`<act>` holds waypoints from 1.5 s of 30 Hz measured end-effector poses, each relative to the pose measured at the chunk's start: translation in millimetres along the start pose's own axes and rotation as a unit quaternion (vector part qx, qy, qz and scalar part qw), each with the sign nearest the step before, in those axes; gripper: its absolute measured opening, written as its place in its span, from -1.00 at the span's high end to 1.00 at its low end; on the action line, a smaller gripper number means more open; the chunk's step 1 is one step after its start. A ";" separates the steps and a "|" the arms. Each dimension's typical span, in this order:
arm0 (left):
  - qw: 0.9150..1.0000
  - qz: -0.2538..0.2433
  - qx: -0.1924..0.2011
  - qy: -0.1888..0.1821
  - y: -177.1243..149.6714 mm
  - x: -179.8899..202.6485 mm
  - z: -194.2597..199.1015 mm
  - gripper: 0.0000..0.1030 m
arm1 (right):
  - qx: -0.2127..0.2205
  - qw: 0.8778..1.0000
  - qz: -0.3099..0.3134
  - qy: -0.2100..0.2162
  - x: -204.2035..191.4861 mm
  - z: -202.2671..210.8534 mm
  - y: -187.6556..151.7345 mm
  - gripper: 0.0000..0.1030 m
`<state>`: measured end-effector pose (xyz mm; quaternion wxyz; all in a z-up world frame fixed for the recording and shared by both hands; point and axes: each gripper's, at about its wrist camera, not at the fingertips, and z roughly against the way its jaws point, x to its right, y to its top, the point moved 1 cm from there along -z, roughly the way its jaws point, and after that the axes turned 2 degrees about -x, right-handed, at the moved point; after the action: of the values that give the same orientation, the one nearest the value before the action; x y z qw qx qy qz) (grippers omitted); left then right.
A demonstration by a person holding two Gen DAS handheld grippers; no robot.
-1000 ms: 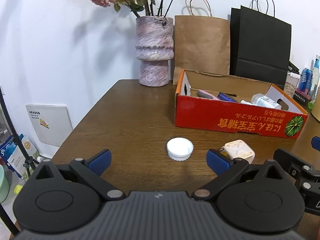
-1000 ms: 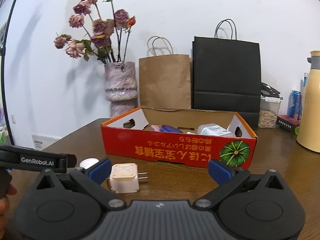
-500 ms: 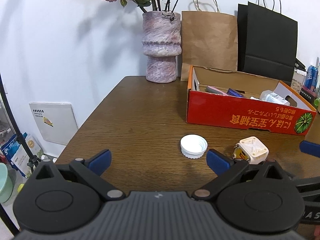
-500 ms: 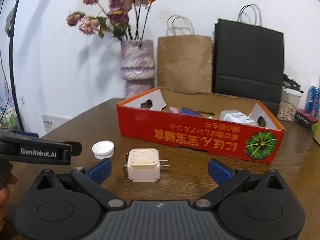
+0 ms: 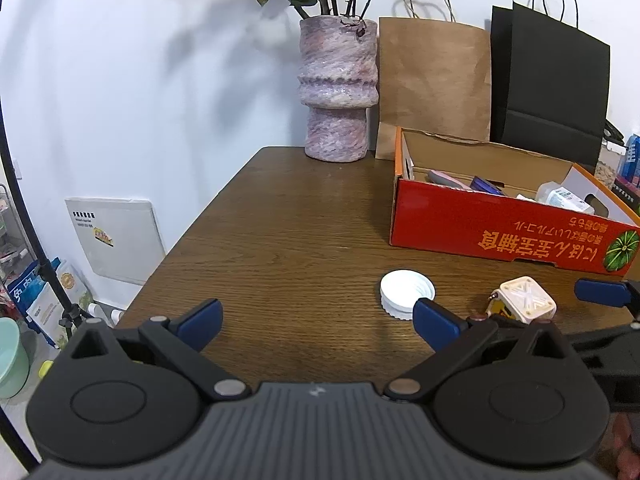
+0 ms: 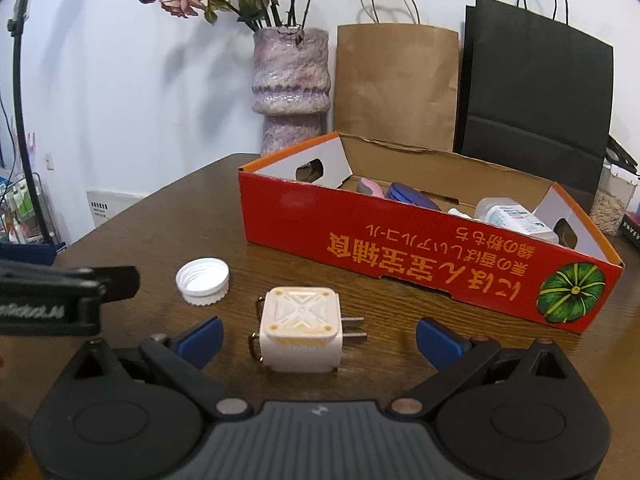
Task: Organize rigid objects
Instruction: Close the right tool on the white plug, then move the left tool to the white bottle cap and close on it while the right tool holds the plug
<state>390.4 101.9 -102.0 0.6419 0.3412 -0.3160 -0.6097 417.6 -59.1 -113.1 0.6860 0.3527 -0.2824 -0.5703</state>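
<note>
Table: charger nearer right fingers.

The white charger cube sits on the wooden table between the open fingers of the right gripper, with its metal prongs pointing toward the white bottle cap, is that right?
Not quite. In the right wrist view the charger cube does sit between the open right gripper, but its prongs point away from the bottle cap, toward the red box.
</note>
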 end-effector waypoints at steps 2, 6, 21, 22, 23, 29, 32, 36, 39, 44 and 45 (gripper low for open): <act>1.000 0.002 0.000 0.001 0.5 -1.0 -0.4 -1.00 | -0.003 1.000 -0.001 0.004 0.5 -4.5 2.3 -0.96; 1.000 0.003 -0.002 0.002 1.6 -1.9 -2.3 -1.00 | -0.014 1.000 0.004 0.013 -0.9 -12.4 5.6 -0.77; 1.000 0.004 -0.004 0.004 2.4 -1.2 -8.5 -1.00 | -0.033 0.999 0.015 0.035 -3.6 -22.5 9.0 -0.27; 1.000 0.004 -0.005 0.004 2.7 -1.1 -9.3 -1.00 | -0.032 0.999 0.015 0.036 -3.6 -22.5 9.1 -0.26; 1.000 0.005 -0.005 0.004 3.0 -0.8 -10.2 -1.00 | -0.030 0.999 0.016 0.037 -3.4 -21.9 9.3 -0.26; 1.000 0.005 -0.008 0.005 4.2 1.8 -15.5 -1.00 | -0.009 0.999 0.016 0.037 0.4 -16.9 12.1 -0.26; 1.000 0.005 -0.012 0.005 4.8 3.4 -19.0 -1.00 | 0.000 0.999 0.012 0.037 5.7 -14.2 13.8 -0.26; 1.000 0.004 -0.014 0.006 7.2 7.2 -24.2 -1.00 | 0.010 0.999 0.007 0.035 12.8 -11.0 15.7 -0.26; 1.000 0.003 -0.017 0.005 8.6 11.6 -27.9 -1.00 | 0.017 0.999 0.005 0.034 18.6 -9.8 17.0 -0.26; 1.000 0.001 -0.019 0.003 9.7 18.2 -36.6 -1.00 | 0.027 0.999 0.004 0.030 26.1 -8.0 19.3 -0.26; 1.000 0.000 -0.020 0.002 10.0 20.2 -38.6 -1.00 | 0.029 0.999 0.004 0.029 27.9 -7.6 19.7 -0.26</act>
<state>428.9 84.0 -115.9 0.6497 0.3293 -0.3022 -0.6150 440.5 -83.2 -102.1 0.6854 0.3876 -0.2802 -0.5490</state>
